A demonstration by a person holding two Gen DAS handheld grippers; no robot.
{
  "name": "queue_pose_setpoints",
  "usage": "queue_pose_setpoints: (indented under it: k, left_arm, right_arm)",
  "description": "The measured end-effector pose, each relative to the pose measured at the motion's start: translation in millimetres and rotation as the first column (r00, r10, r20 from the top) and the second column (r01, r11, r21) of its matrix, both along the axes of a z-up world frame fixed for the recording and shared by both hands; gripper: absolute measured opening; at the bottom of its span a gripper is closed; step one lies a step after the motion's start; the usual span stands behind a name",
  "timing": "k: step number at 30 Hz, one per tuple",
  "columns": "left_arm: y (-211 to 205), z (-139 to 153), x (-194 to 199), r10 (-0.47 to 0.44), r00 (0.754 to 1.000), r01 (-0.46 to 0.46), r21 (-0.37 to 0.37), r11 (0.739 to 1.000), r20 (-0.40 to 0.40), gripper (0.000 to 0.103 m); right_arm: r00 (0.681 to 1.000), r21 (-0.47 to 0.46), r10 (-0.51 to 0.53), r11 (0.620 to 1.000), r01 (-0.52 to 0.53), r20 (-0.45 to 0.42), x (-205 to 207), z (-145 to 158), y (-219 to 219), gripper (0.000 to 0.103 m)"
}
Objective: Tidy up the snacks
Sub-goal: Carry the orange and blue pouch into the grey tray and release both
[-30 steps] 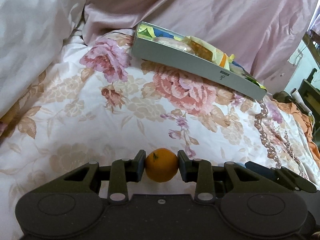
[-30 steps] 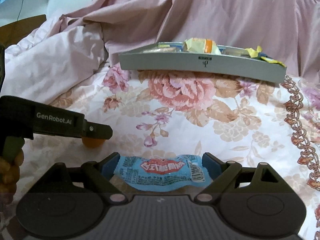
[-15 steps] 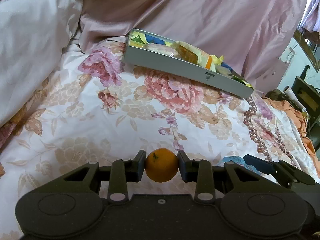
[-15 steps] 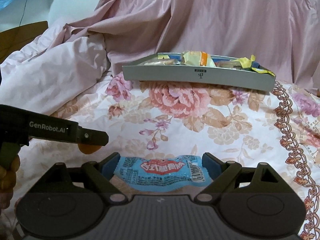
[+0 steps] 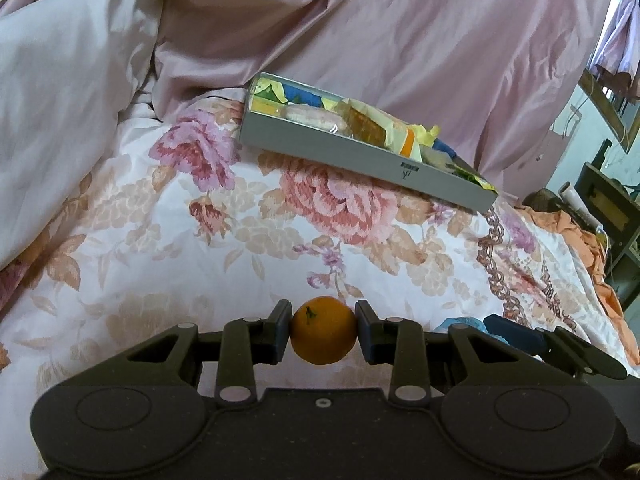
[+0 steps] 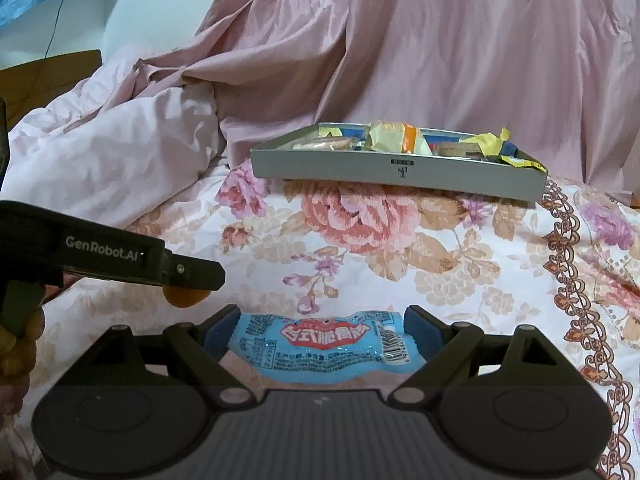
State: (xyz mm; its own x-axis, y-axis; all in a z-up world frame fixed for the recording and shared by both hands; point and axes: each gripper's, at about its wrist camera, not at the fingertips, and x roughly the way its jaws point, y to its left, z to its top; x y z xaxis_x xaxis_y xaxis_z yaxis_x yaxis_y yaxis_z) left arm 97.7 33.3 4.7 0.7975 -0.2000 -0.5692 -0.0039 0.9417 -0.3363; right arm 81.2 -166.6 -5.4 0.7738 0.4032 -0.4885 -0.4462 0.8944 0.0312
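Fingers of our left gripper (image 5: 323, 336) pressed both sides of a small orange (image 5: 323, 335), lifted clear of the floral bedspread (image 5: 280, 248). Our right gripper (image 6: 322, 334) stood wide yet clamped a blue snack packet (image 6: 322, 346) by its two ends, just beside the left one. Well ahead of both, we saw the grey tray (image 6: 360, 170) lying on the bedspread against pink drapery (image 6: 440, 48), with wrapped snacks (image 6: 394, 136) inside it.

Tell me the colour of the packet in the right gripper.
Light blue, with a red label and white characters. The packet shows best in the right wrist view.
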Motion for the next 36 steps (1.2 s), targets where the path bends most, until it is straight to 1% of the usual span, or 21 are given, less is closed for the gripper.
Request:
queue_pose_setpoints:
  k: [5,10,14,17,19,23,29,34,36]
  left_arm:
    - [3,6,11,-0.003,1.0,0.003,-0.006,1.0,0.018,0.037]
    - [7,19,31,-0.009,0.999,0.009,0.001,1.0,0.05,0.037]
    - [13,35,56,-0.005,0.996,0.006,-0.004,1.0,0.093,0.037]
    - [17,45,78,-0.006,0.992,0.006,0.006,1.0,0.126,0.037]
    - [19,51,93,-0.014,0.99,0.012,0.014,1.0,0.139,0.037]
    - [25,59,124,-0.022,0.988,0.02,0.018,1.0,0.15,0.037]
    - [30,70,170,-0.021,0.986,0.019,0.012,1.0,0.168,0.037]
    - [22,70,207,-0.037,0.983,0.034,0.02,0.999,0.178,0.037]
    - [20,68,220,-0.039,0.984,0.037,0.014,0.999,0.176,0.037]
  right_arm:
    - [1.0,0.016,-0.008,1.0,0.008,0.013,3,3,-2,0.091]
    - [0.999,0.026,-0.022,0.999,0.022,0.028,11,6,-6,0.091]
    - [0.999,0.031,-0.031,0.999,0.03,0.034,20,10,-6,0.091]
    - [0.999,0.071,-0.036,0.997,0.034,0.031,31,19,-8,0.091]
    - [0.998,0.081,-0.036,0.996,0.032,0.043,41,26,-7,0.091]
    - [0.995,0.088,-0.026,0.996,0.018,0.091,68,45,-4,0.091]
    - [0.99,0.094,-0.019,0.996,0.006,0.141,127,73,-3,0.091]
    - [0.984,0.105,-0.057,0.994,0.04,0.168,181,86,-2,0.091]
    - [0.984,0.109,-0.083,0.992,0.066,0.158,202,85,0,0.091]
